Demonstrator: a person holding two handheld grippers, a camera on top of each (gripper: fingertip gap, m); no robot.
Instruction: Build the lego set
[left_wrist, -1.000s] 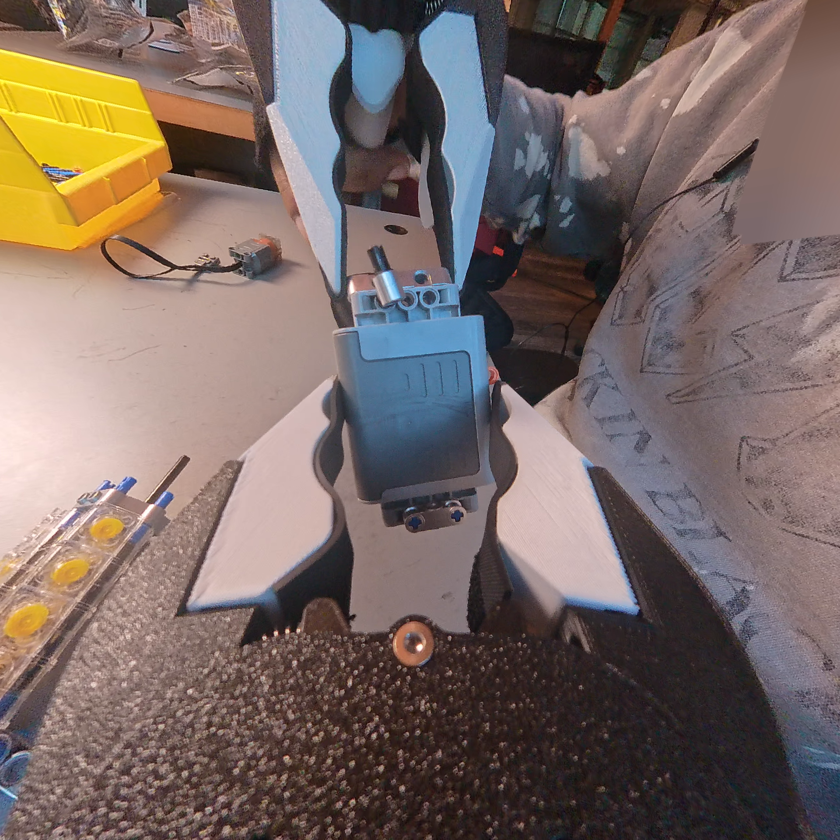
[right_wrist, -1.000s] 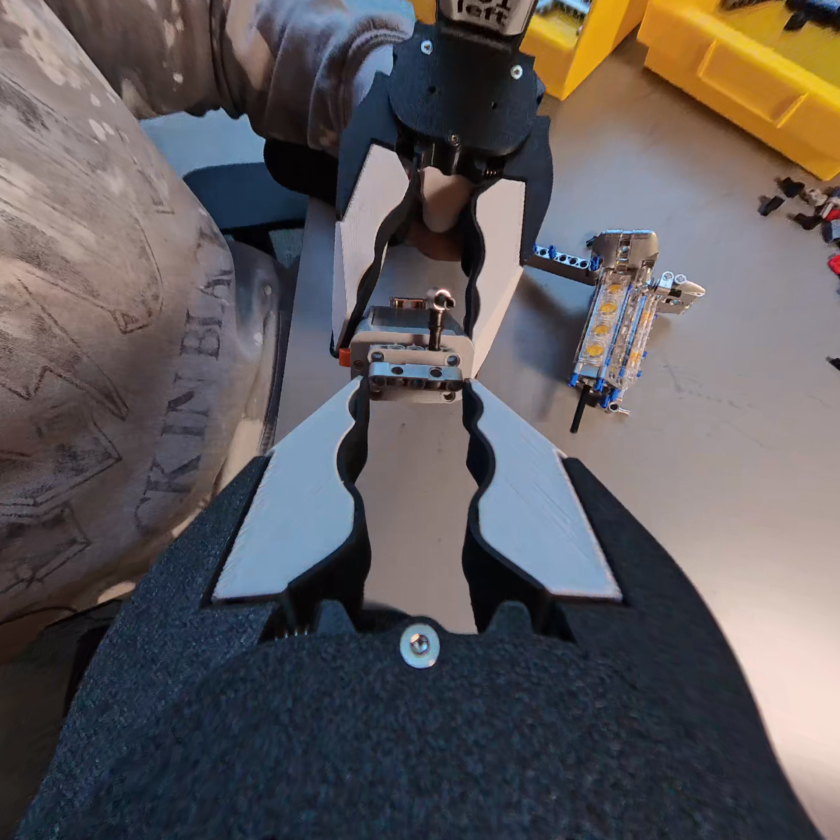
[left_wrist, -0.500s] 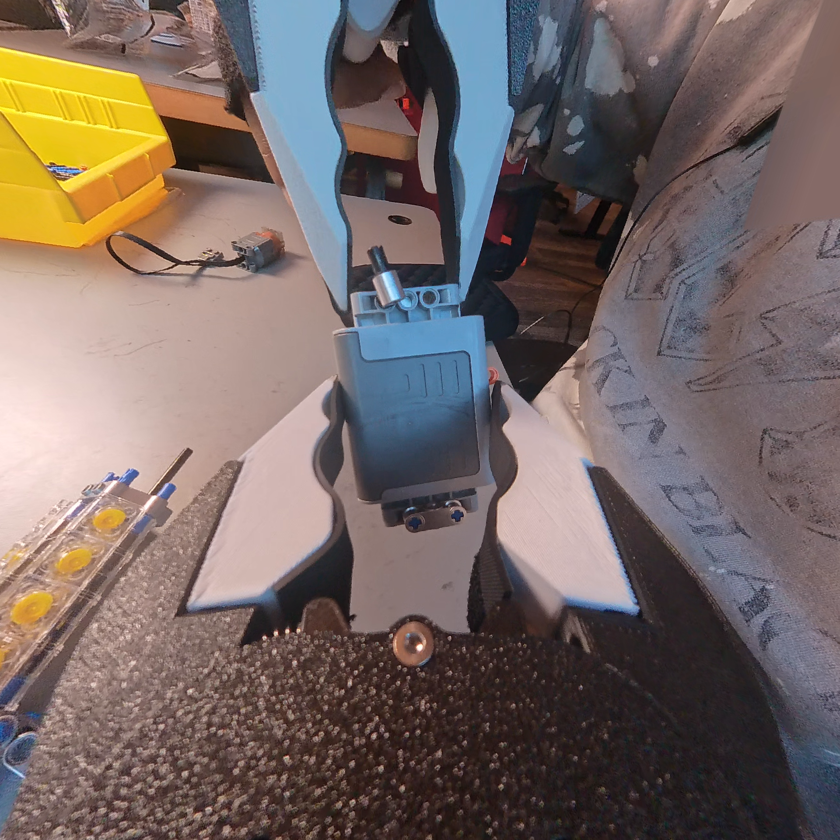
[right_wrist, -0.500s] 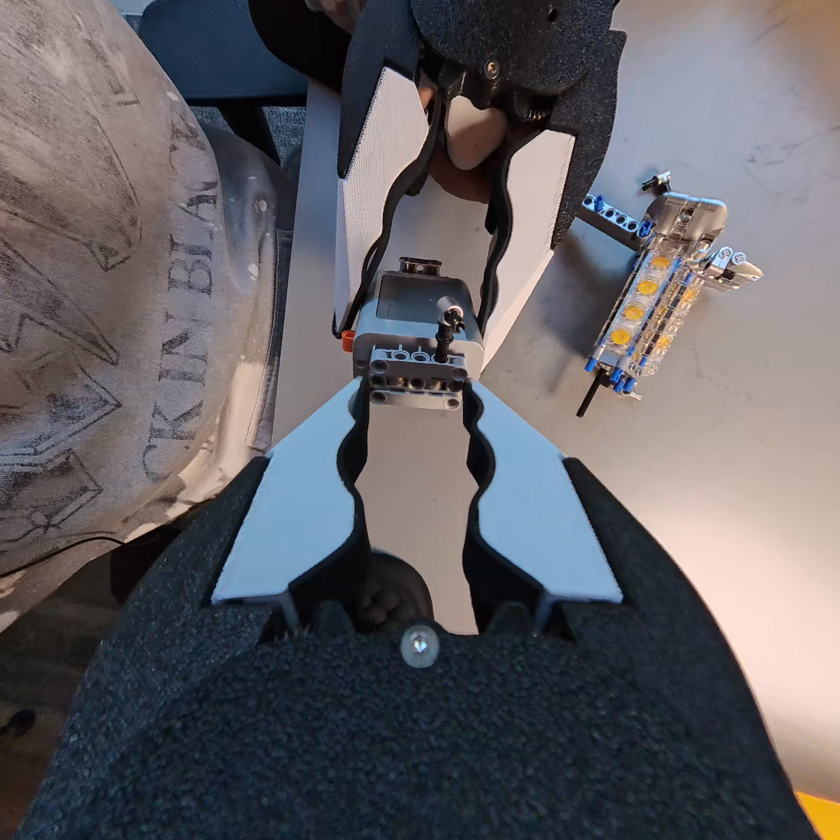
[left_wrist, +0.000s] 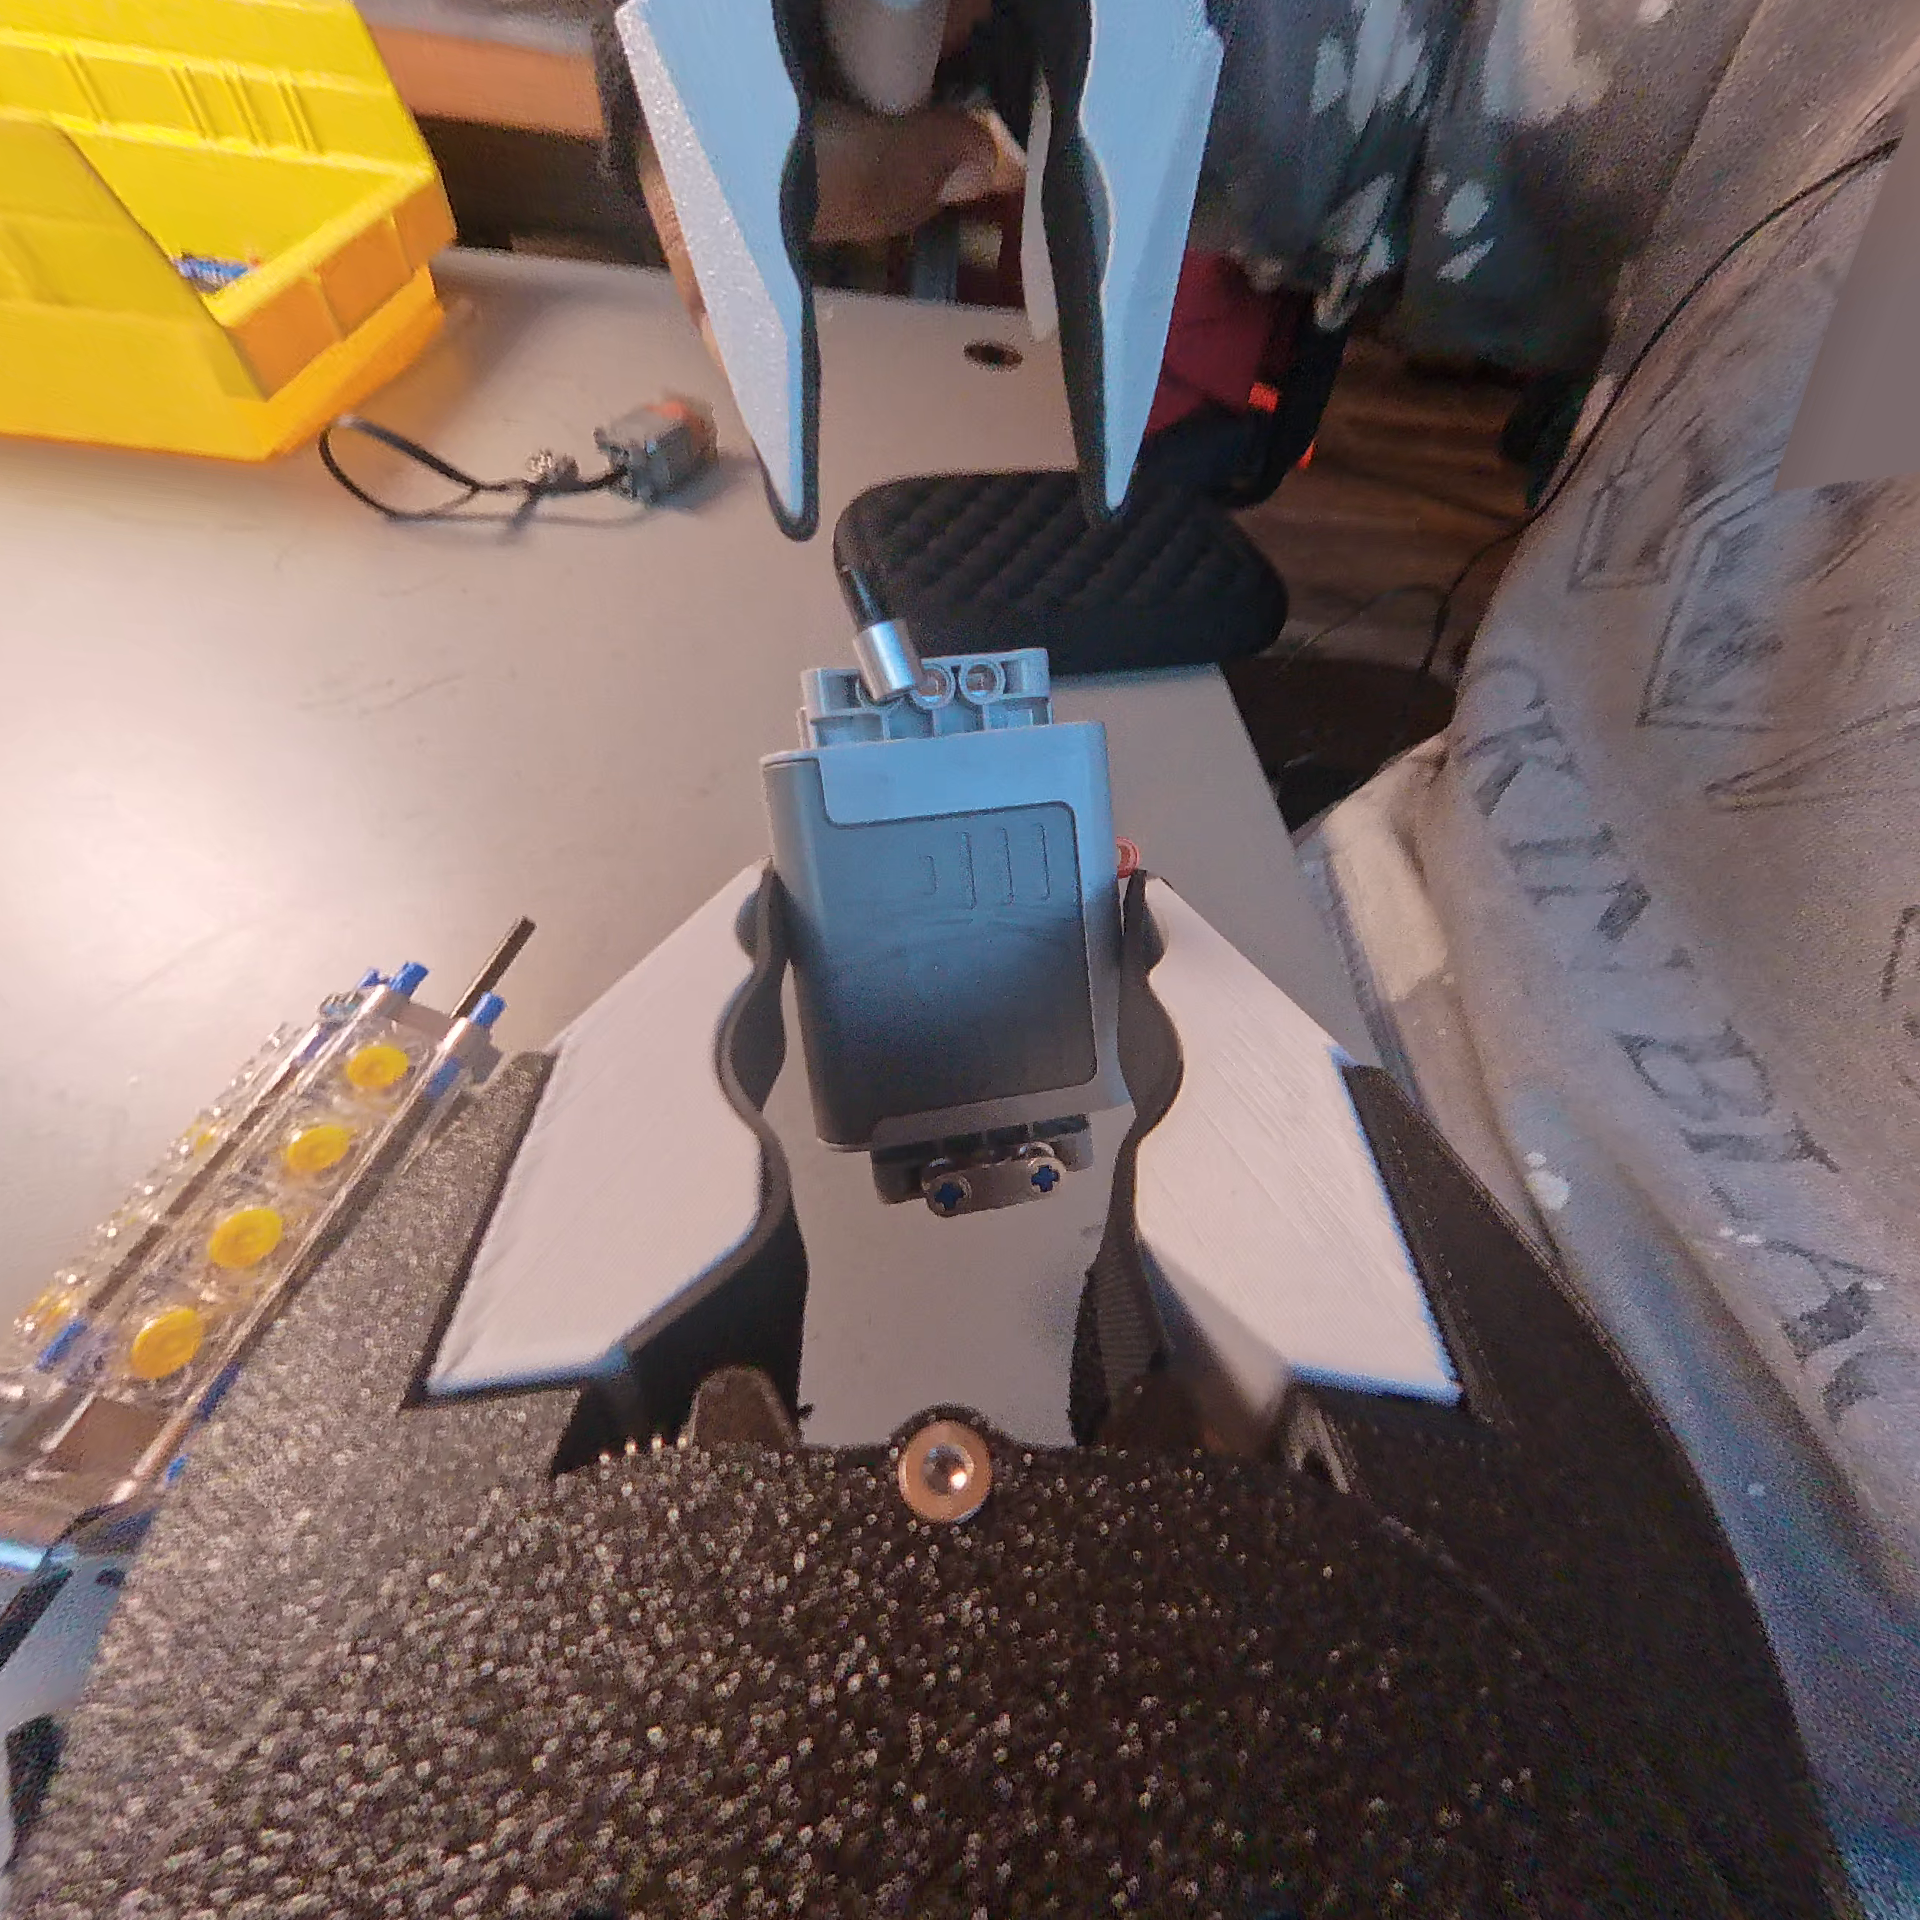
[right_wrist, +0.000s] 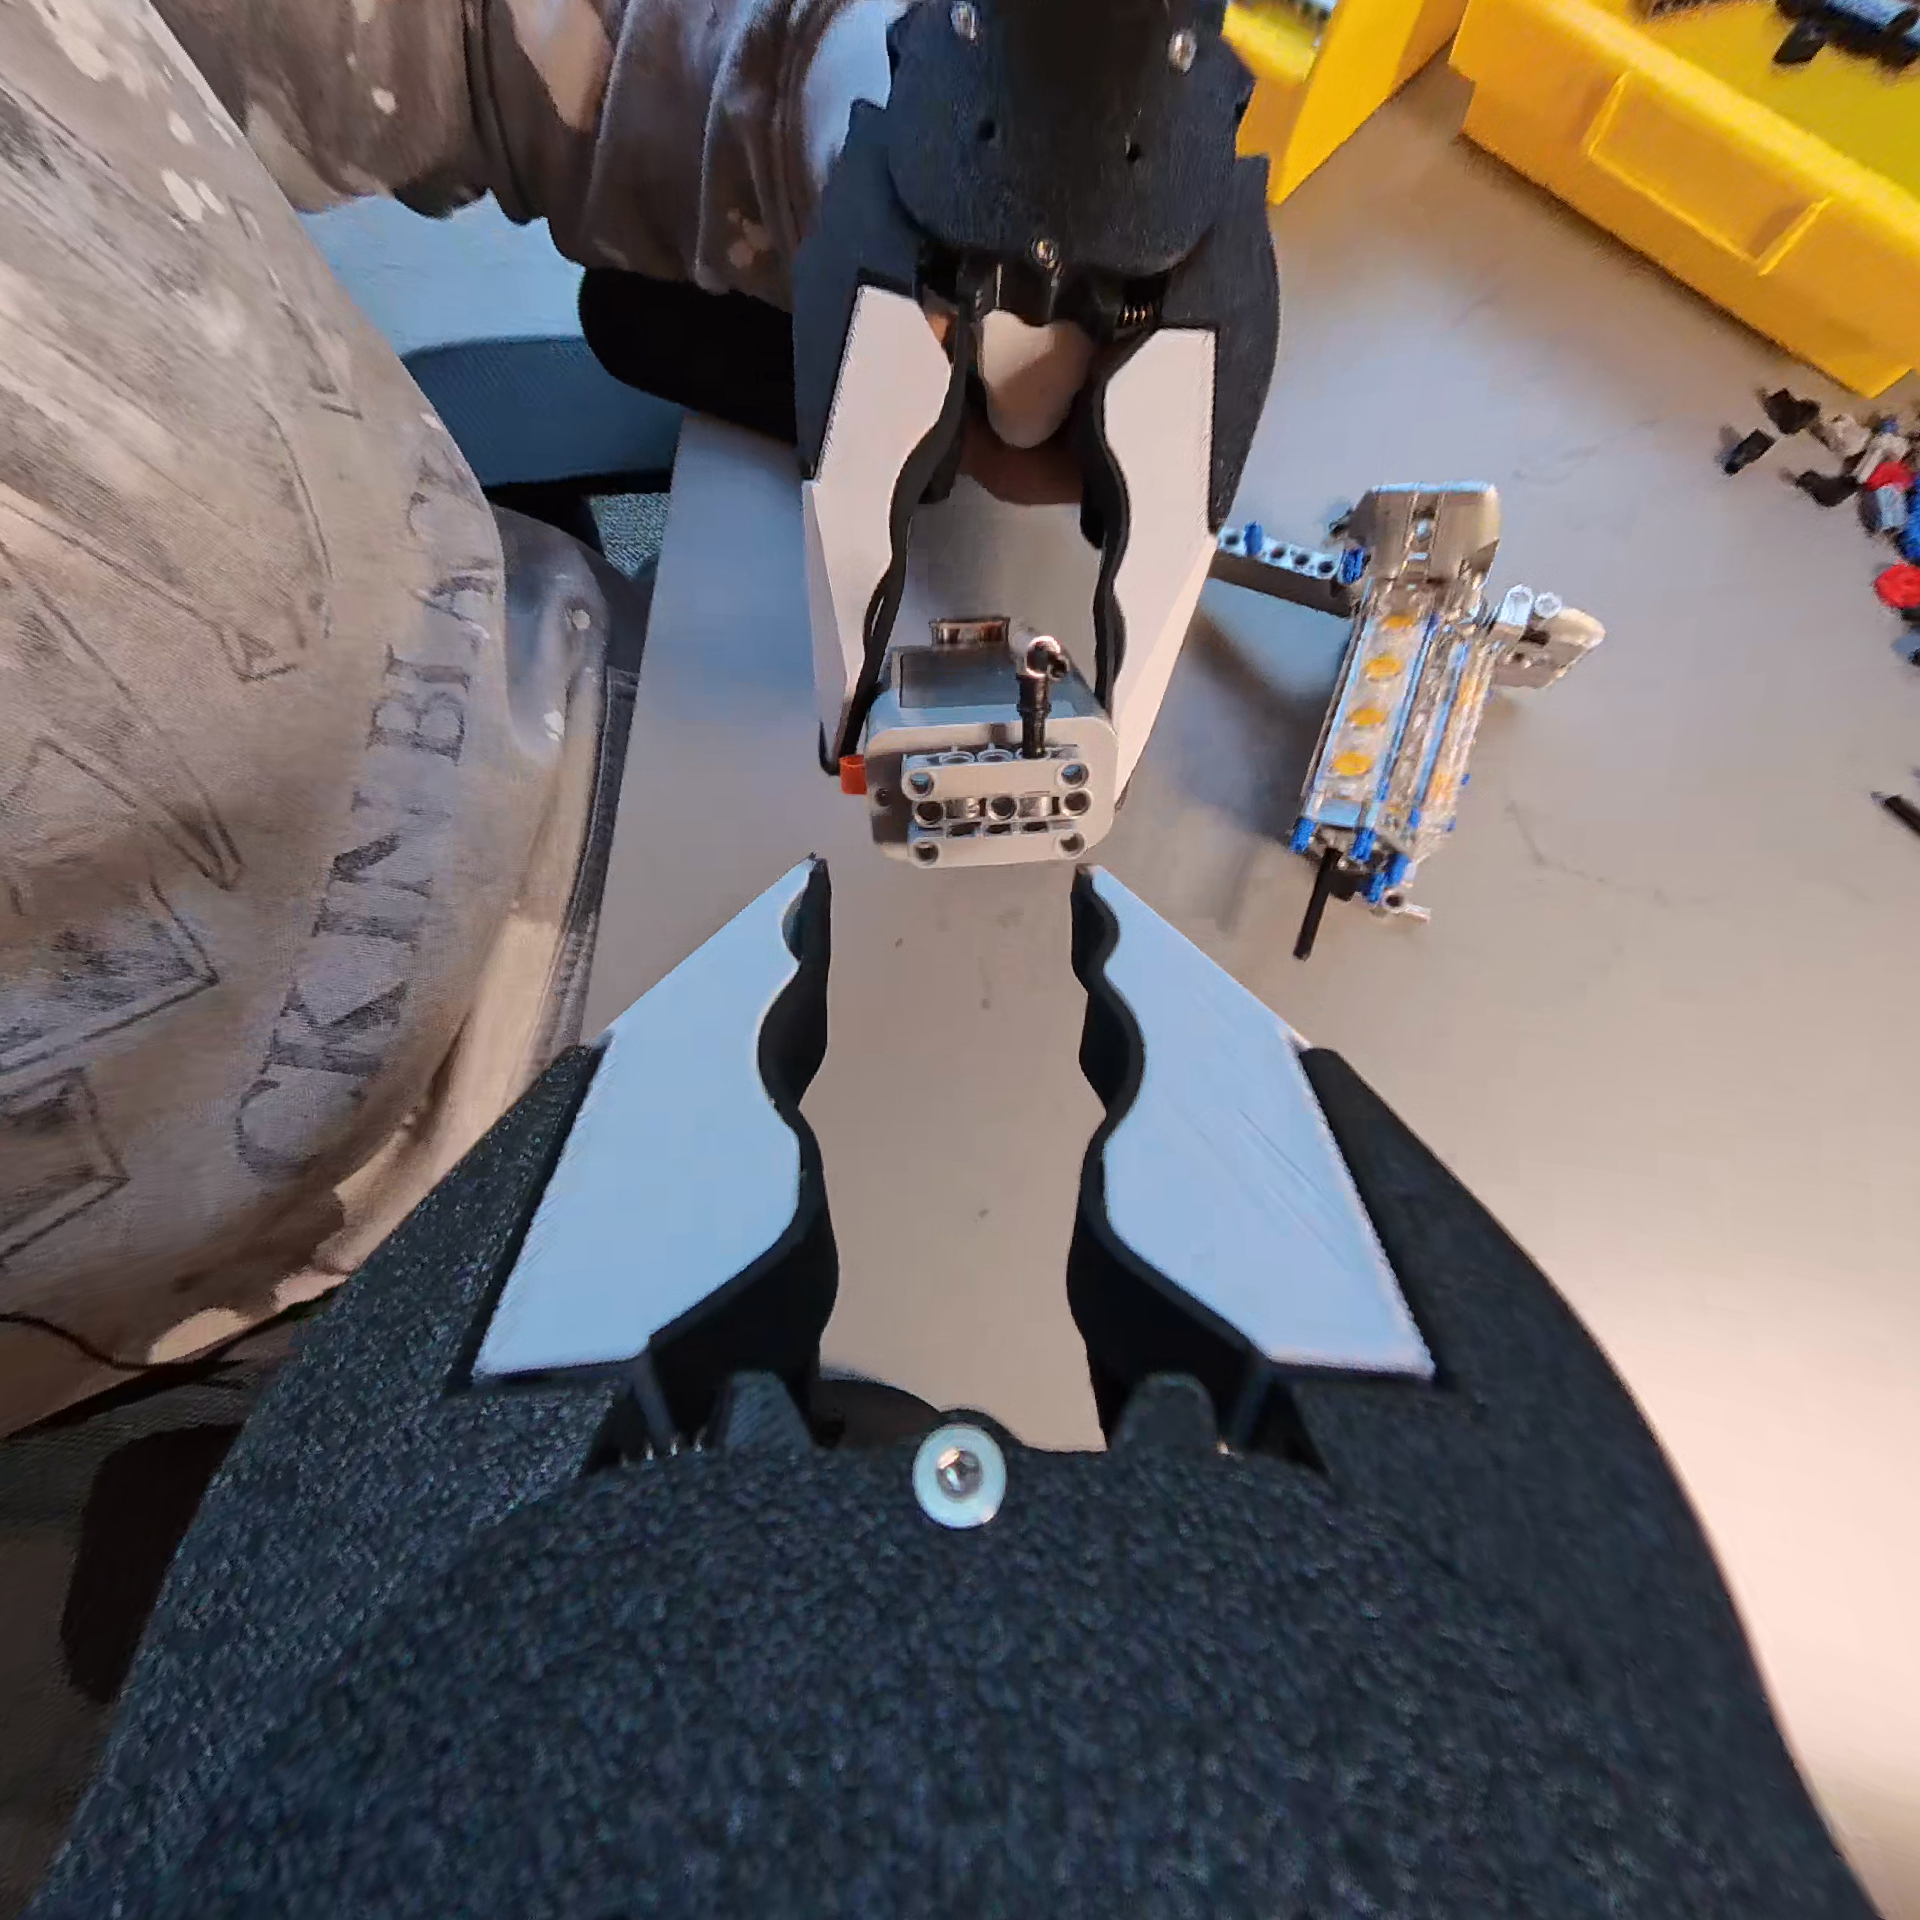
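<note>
The right gripper (right_wrist: 945, 883), fingers spread and empty, has drawn back from the grey motor block (left_wrist: 940, 956), which the left gripper (left_wrist: 945, 914) still pinches.

Bare table (right_wrist: 1558, 1195) beyond clear block assembly (right_wrist: 1392, 717)

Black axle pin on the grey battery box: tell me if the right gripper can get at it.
Probably yes. The right gripper is open just short of the black axle pin, which sticks out of the grey battery box, free of the left gripper.
</note>
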